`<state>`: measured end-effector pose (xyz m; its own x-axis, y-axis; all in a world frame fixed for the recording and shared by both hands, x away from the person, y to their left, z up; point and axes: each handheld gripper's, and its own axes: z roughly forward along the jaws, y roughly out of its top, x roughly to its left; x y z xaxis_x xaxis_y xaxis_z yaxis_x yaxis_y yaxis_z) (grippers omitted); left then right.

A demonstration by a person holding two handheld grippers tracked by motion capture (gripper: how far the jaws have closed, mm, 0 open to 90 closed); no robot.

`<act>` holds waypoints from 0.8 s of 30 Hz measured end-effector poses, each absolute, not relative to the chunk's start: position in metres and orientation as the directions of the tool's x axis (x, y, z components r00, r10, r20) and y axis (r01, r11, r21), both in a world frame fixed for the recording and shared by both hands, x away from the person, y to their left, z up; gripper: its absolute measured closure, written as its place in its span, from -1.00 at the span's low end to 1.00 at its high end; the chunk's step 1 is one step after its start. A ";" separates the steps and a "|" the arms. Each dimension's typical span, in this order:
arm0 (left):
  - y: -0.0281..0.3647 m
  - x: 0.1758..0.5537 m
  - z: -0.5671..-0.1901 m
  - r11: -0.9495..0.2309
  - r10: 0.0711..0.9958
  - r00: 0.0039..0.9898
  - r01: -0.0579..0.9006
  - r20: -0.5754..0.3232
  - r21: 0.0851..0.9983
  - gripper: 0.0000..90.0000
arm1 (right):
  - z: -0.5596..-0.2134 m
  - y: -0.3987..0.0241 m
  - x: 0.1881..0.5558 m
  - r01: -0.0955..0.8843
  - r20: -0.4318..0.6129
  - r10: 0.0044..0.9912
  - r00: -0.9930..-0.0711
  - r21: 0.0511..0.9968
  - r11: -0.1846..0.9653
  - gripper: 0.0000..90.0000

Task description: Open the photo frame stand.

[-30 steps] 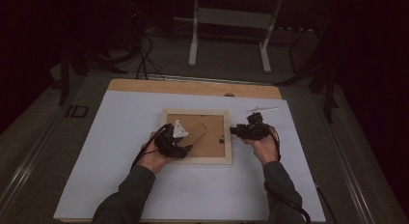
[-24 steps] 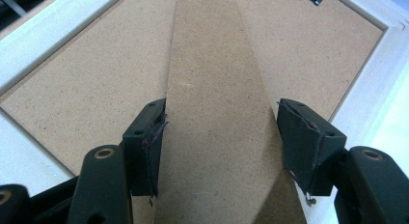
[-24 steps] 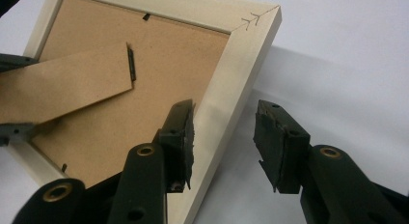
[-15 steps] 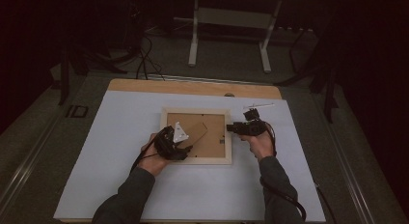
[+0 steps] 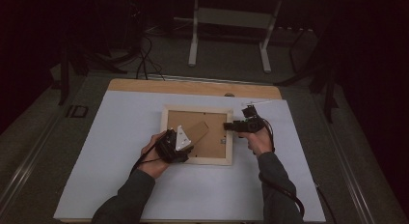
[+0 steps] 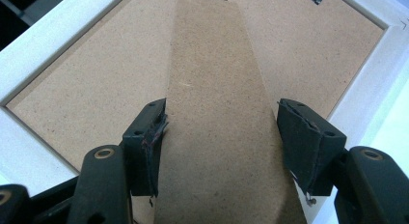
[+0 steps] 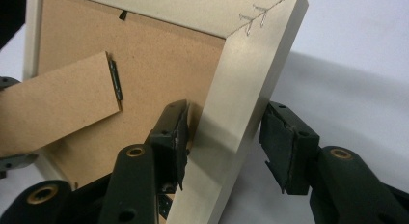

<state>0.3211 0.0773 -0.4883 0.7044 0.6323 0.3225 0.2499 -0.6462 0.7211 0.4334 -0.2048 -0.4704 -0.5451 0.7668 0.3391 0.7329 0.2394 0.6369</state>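
Two grippers, one frame (image 5: 197, 159) face down, left gripper (image 6: 219, 137) loose astride its stand (image 6: 217, 113), right gripper (image 7: 224, 147) just opening, astride frame's side rail.

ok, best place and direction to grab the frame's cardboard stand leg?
Grip the stand leg across its narrow width near the free end, coming along its length from the side opposite the hinge. It tapers and sits slightly off the backing board, so its edges are exposed. The left gripper already straddles it there, one pad seemingly touching.
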 end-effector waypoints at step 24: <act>0.084 0.320 -0.491 -0.629 0.619 0.723 0.221 0.308 0.745 -0.13 | -0.470 -0.219 0.433 0.733 0.432 0.704 -0.564 0.655 0.186 0.31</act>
<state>0.3197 0.0839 -0.4913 0.7228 0.6187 0.3079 0.2209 -0.6290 0.7454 0.4325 -0.2187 -0.4700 -0.5641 0.7039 0.4317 0.7328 0.1859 0.6546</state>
